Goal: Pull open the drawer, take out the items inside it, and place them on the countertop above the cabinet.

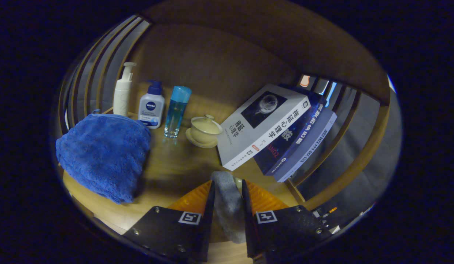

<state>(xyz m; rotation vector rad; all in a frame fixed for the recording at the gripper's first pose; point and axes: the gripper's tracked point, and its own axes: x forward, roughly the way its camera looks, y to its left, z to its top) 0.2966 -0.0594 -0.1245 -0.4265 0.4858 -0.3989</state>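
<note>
The gripper (227,190) pinches a grey cloth (228,209) between both fingers above the wooden countertop (172,165), near the blue towel (104,154) and stacked books (270,128)

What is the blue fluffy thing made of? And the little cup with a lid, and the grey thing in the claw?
The blue fluffy thing looks like soft terry cloth: fuzzy, matte, folded in a heap. The lidded cup on its saucer seems to be glazed ceramic, smooth with a faint shine. The grey thing pinched in the claw looks like fuzzy fabric, maybe a sock or cloth.
</note>
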